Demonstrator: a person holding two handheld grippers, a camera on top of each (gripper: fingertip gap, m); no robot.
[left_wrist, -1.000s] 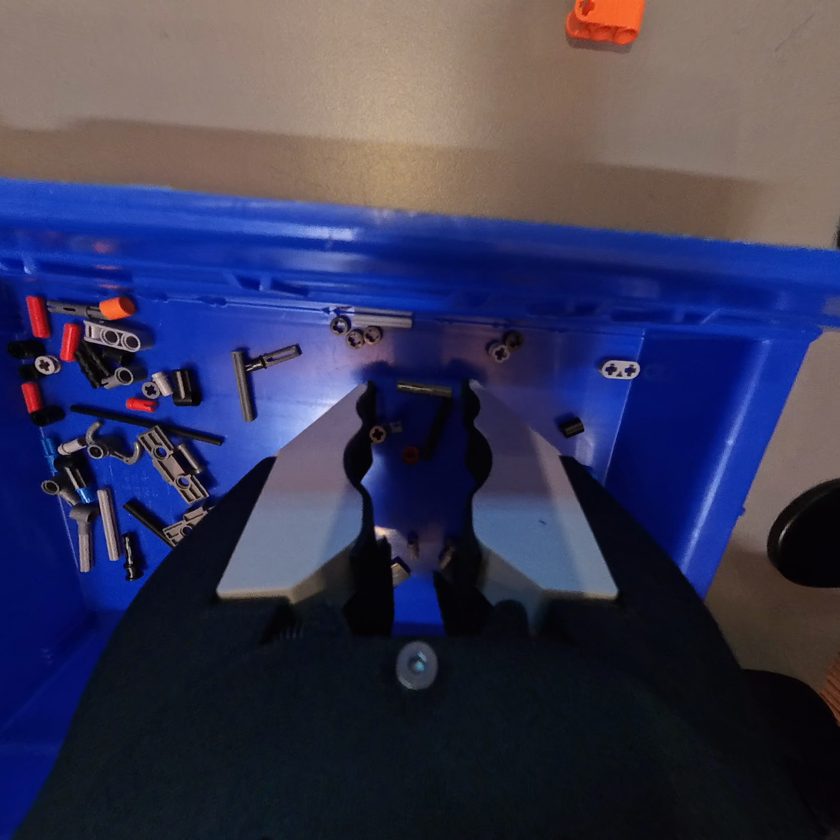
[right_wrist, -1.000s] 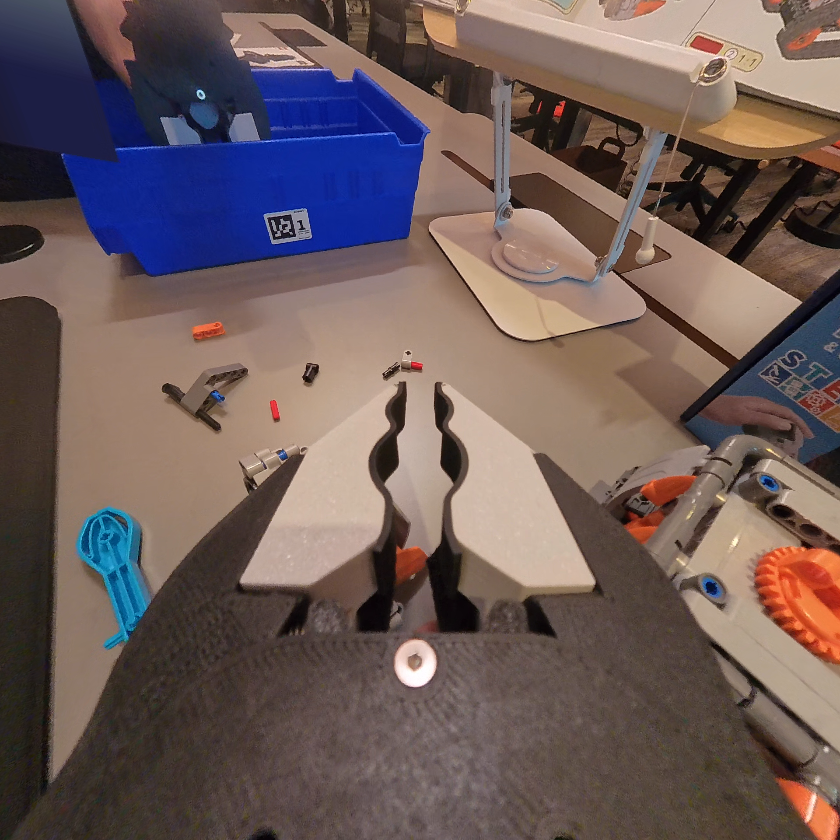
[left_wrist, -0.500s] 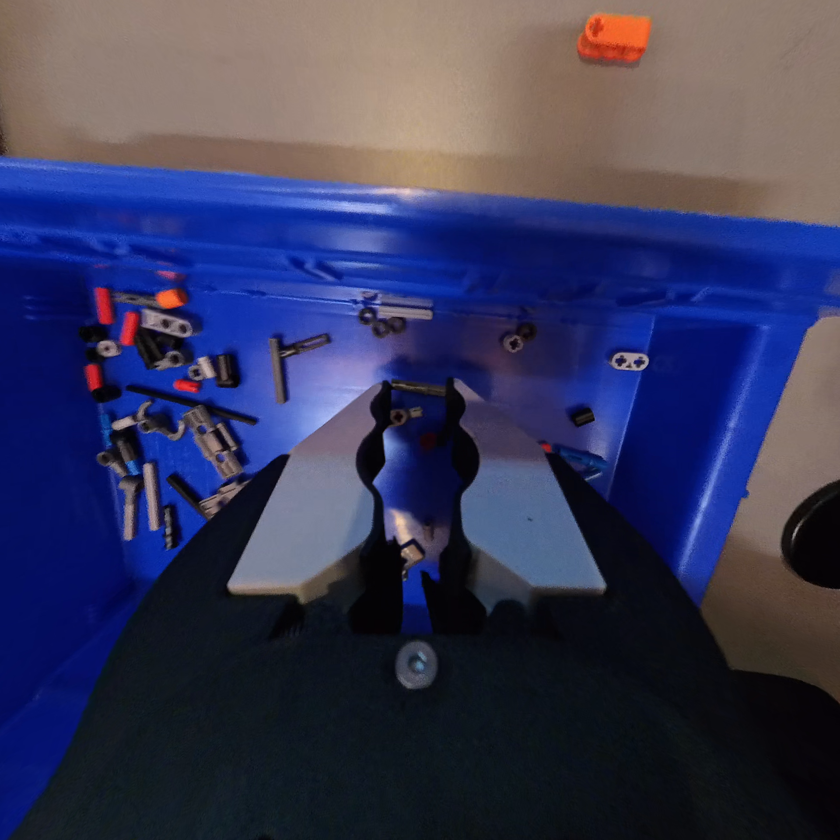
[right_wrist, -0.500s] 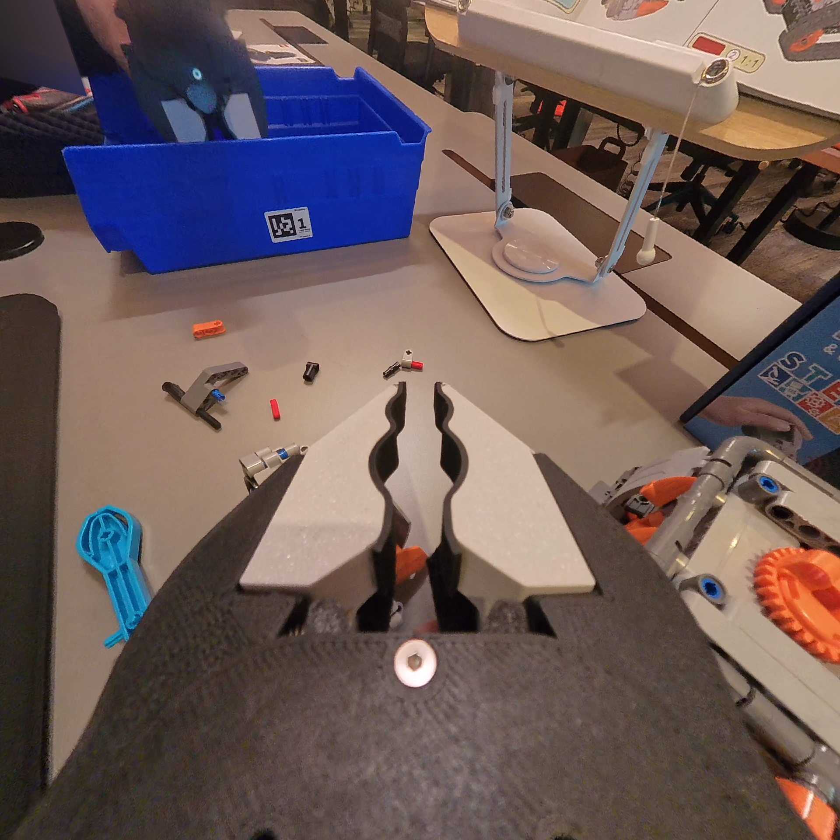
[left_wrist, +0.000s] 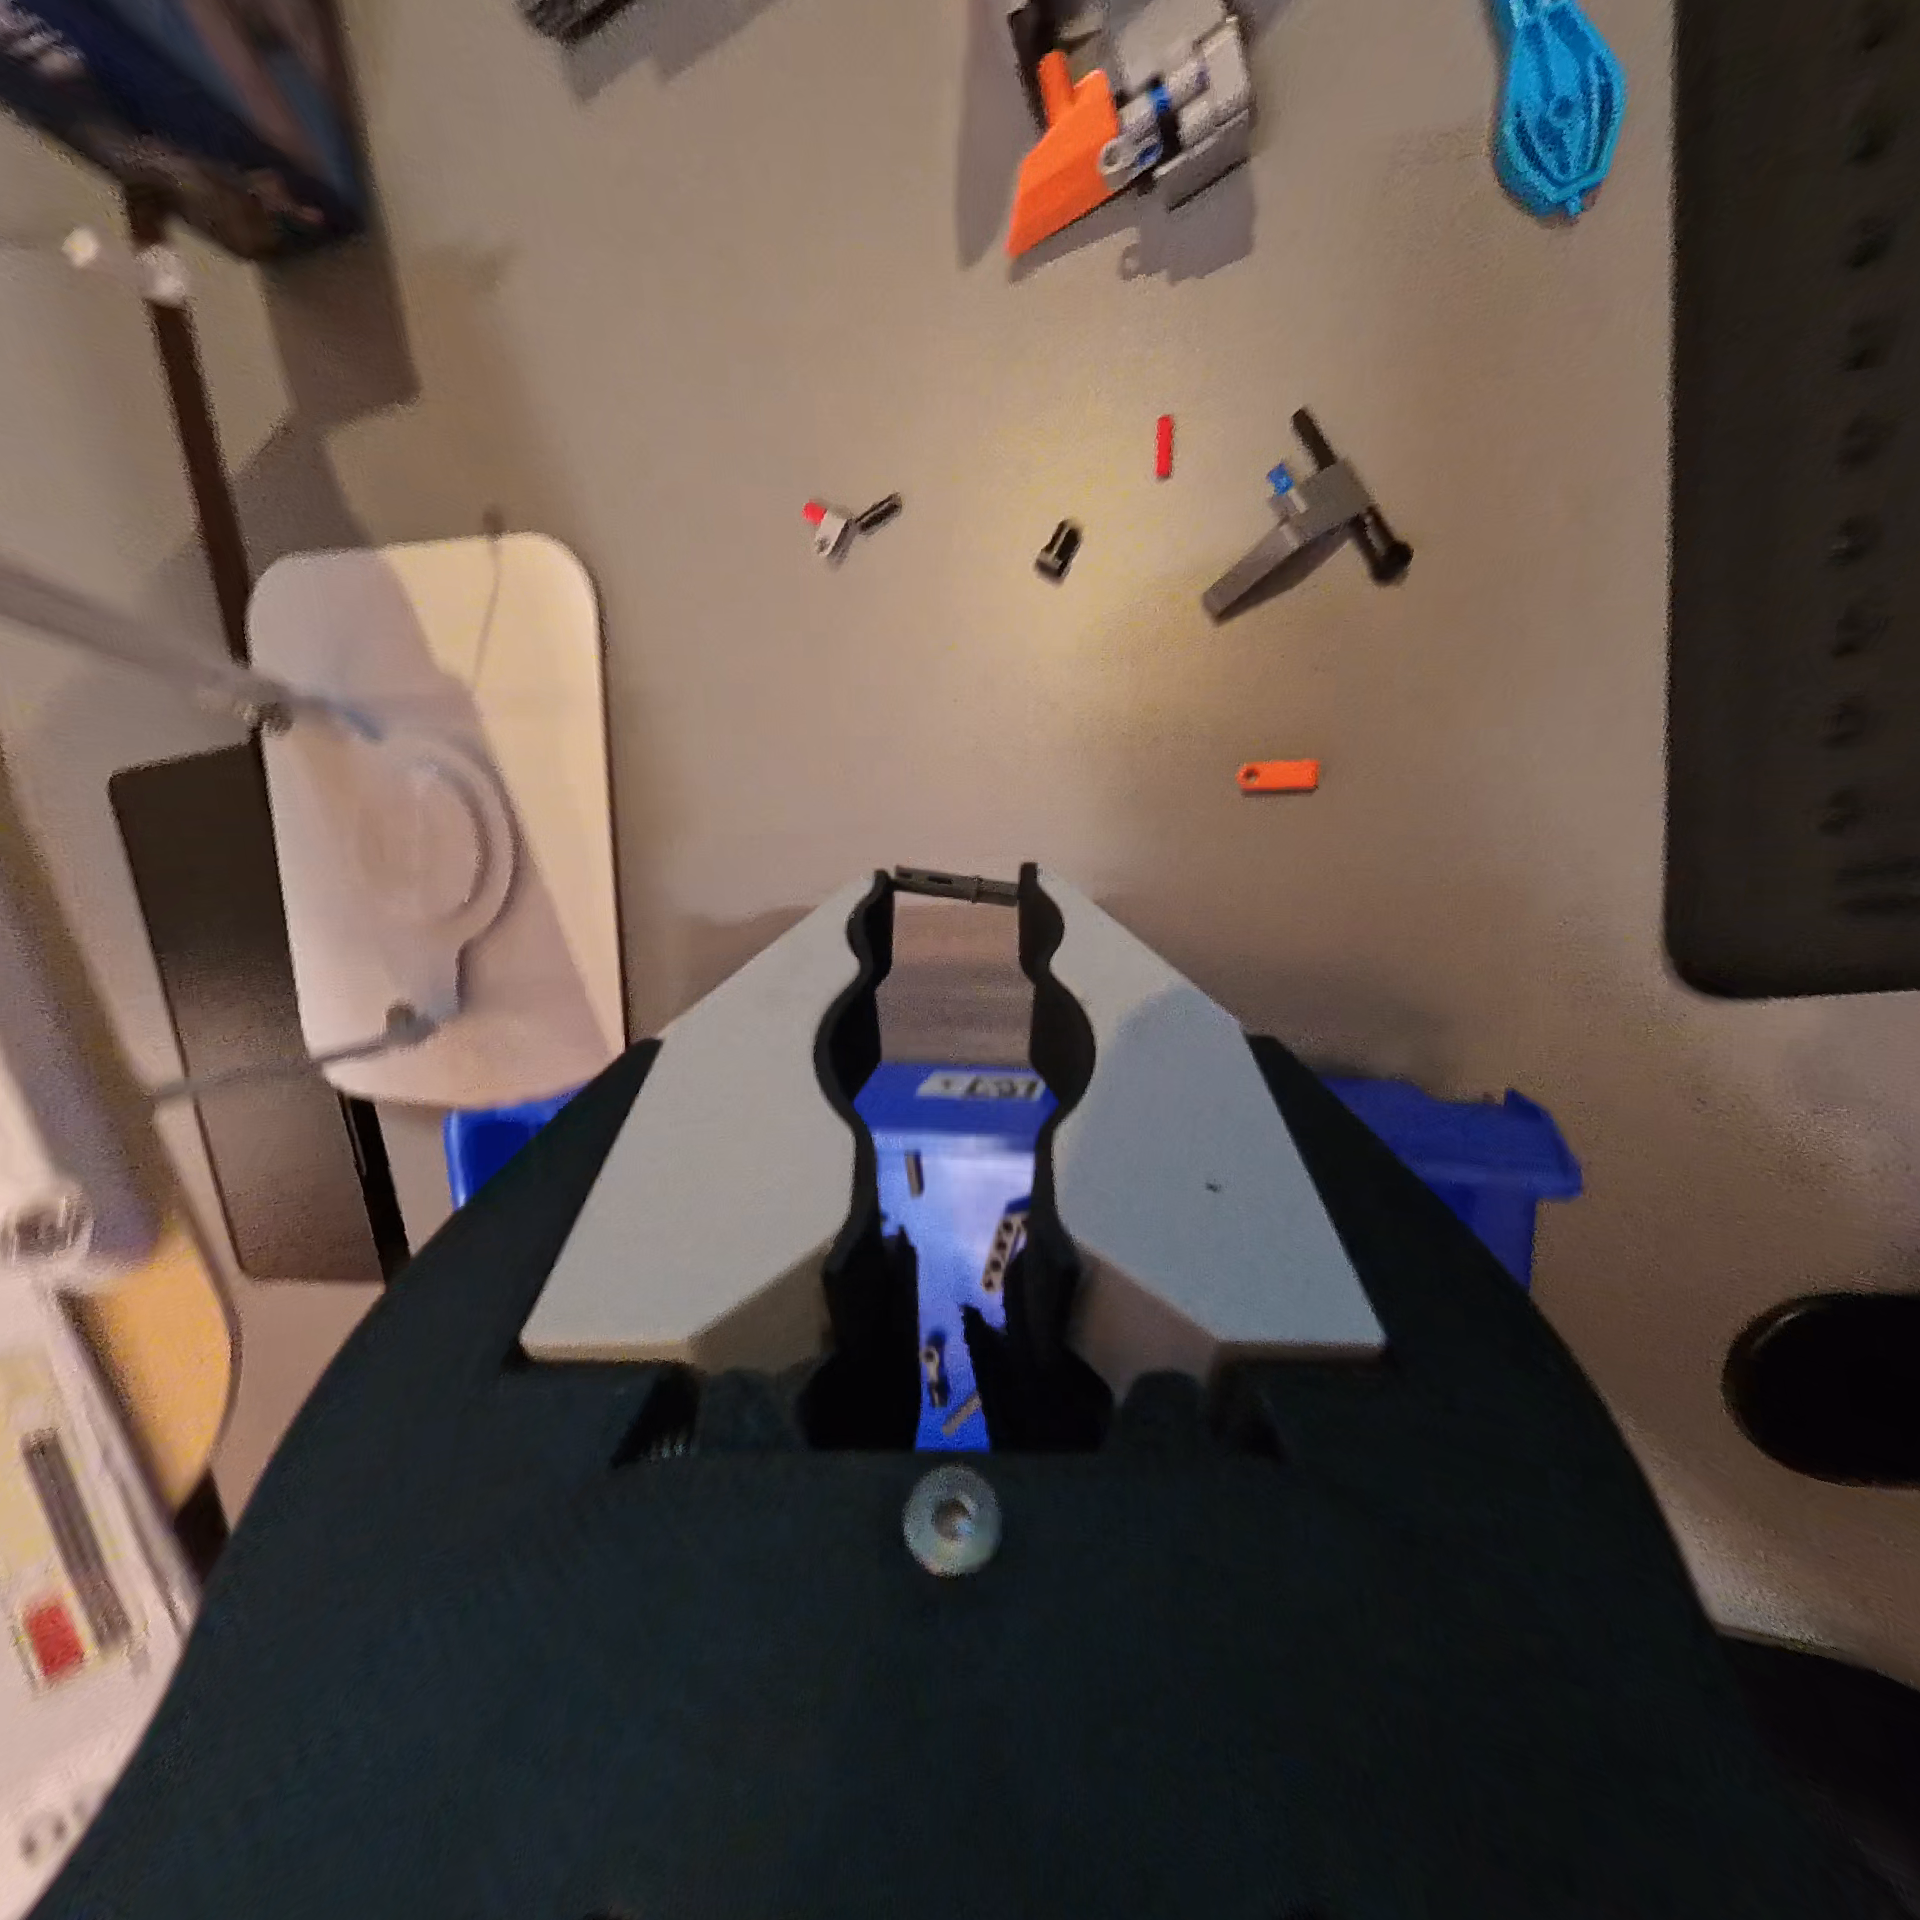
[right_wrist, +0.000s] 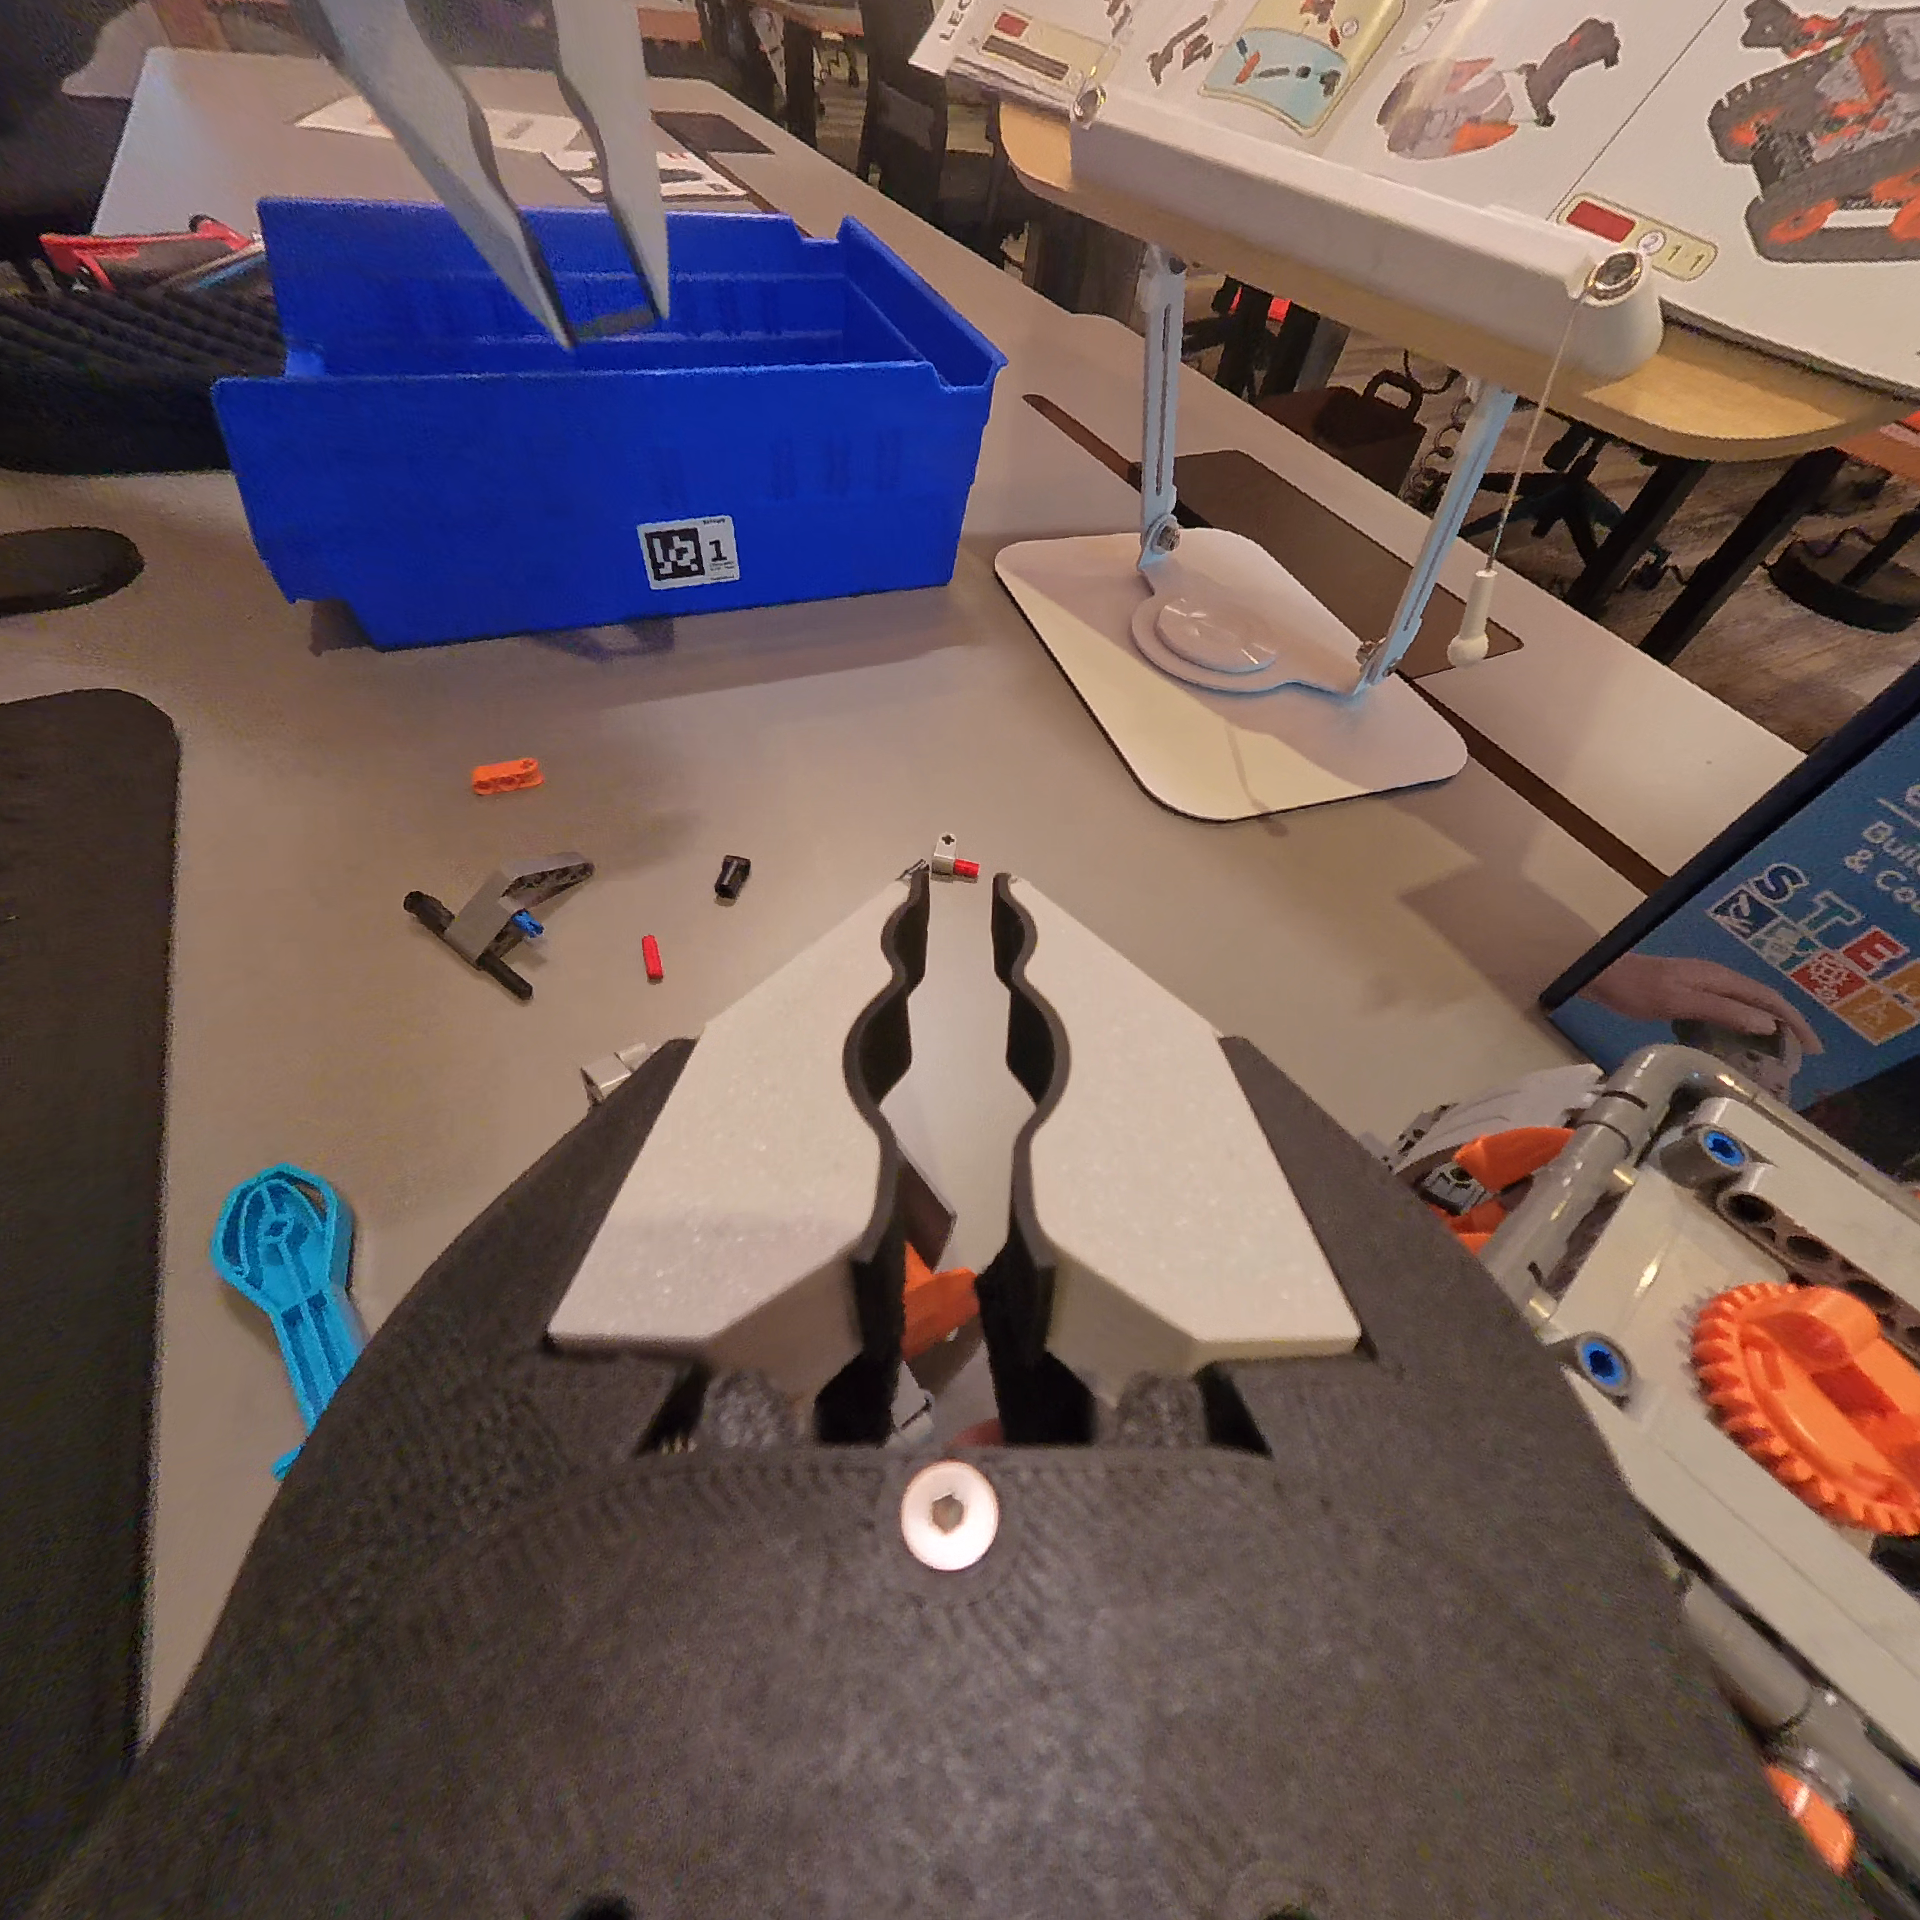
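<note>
L gripper (left_wrist: 956, 883) has come up out of the blue bin (right_wrist: 582, 488) since 1 s ago; it was down among loose parts on the bin floor, and now hangs above the bin's rim, w/ the bin showing only below and between its fingers in L wrist view. Jaws part-closed on a thin dark pin (left_wrist: 954, 884), held crosswise at the very fingertips, ends touching both pads. R wrist view confirms: L gripper's fingers (right_wrist: 457, 156) point down over the bin, dark pin across the tips.

R gripper (right_wrist: 956, 883) unchanged vs earlier frames. Hovers low over the grey table (right_wrist: 831, 727), jaws a narrow gap apart, nothing between the tips. An orange piece shows deep between the finger bases; cannot tell if it's touched.

On the table beyond R tips: small white/red connector (right_wrist: 954, 864) just past them; black bush (right_wrist: 731, 875), red pin (right_wrist: 651, 957), grey beam w/ black axle (right_wrist: 499, 914) further left; orange beam (right_wrist: 507, 775) nearer the bin. Blue tool (right_wrist: 286, 1278) near left, beside a black mat (right_wrist: 73, 1039). Grey/orange built model (right_wrist: 1714, 1299) near right. White stand base (right_wrist: 1236, 686) far right of the bin.
</note>
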